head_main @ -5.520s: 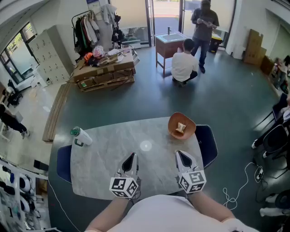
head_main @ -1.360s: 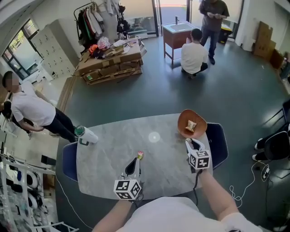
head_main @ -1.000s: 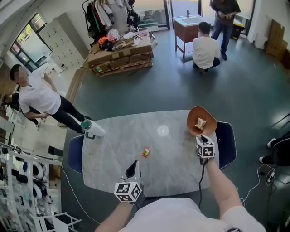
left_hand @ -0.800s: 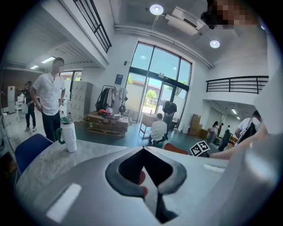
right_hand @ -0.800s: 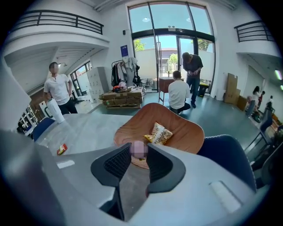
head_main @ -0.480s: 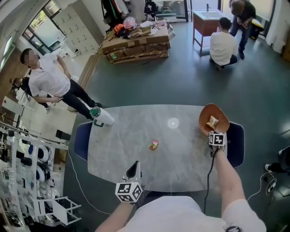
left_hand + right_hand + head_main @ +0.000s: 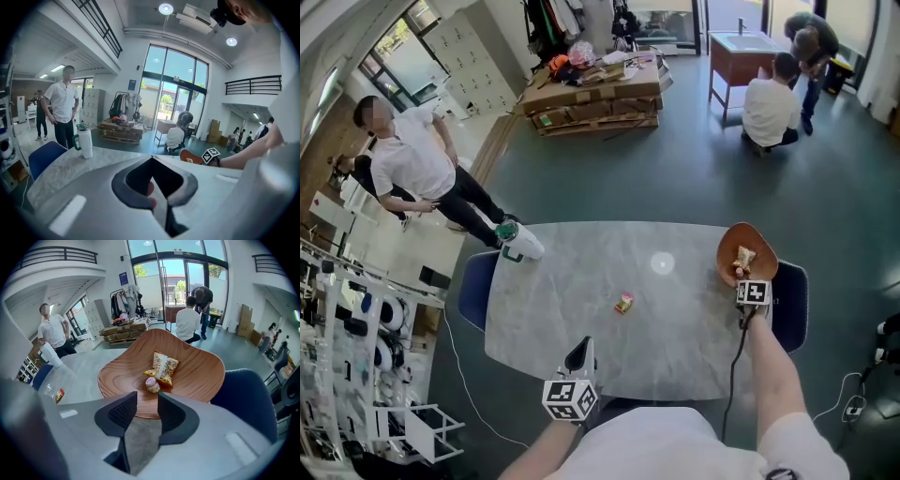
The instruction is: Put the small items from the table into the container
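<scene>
Right gripper (image 7: 146,400) at bowl (image 7: 201,376) rim — jaws opening, empty, left gripper (image 7: 151,160) closed

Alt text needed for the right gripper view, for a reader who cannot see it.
The right gripper, its jaws opening with nothing between them, hangs at the near rim of a wooden bowl that holds a yellow snack packet and a small pink item. A small red packet lies on the marble table to the left.
</scene>
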Available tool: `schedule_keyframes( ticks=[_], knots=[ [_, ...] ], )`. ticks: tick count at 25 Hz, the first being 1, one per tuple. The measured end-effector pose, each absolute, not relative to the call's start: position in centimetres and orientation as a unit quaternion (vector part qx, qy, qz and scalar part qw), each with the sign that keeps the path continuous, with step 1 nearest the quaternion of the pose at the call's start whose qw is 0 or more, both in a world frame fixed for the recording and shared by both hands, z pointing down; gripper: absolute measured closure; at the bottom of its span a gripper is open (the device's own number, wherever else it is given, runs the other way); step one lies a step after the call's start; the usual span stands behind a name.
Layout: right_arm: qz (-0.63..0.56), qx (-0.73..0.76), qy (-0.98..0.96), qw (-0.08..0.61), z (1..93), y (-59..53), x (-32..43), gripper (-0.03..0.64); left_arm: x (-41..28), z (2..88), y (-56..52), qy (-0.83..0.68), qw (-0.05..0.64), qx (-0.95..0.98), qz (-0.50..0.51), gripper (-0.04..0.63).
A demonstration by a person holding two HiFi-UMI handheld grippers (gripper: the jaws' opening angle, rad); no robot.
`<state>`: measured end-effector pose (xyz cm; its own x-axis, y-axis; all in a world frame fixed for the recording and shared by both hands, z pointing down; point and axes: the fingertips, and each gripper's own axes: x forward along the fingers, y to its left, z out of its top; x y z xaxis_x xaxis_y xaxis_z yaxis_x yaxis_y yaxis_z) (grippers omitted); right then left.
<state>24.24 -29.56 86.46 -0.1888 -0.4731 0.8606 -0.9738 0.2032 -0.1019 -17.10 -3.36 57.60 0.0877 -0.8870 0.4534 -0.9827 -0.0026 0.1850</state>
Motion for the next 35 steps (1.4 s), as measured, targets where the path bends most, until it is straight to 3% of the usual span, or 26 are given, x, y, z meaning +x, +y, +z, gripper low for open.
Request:
schedule_keyframes(
  ticks=[8, 12, 22, 35],
  knots=[
    [0.313, 0.559, -0.712, 0.288, 80.9, -28.5, 22.6, 0.478, -16.9, 57.6, -5.1, -0.648, 0.22, 0.723, 0.095, 0.591],
    [0.277, 0.544, -0.758, 0.228, 74.9, -25.5, 19.1, 0.592, -15.8, 57.3, -6.6, -0.63, 0.21, 0.743, 0.086, 0.591],
    [0.163, 0.493, -0.848, 0.102, 57.9, -15.2, 10.5, 0.592, -9.3, 54.0, -9.5, -0.568, 0.174, 0.803, 0.054, 0.592],
    [0.171, 0.482, -0.851, 0.12, 57.9, -10.9, 9.7, 0.592, -8.5, 52.5, -9.4, -0.544, 0.127, 0.827, 0.066, 0.595]
  ],
)
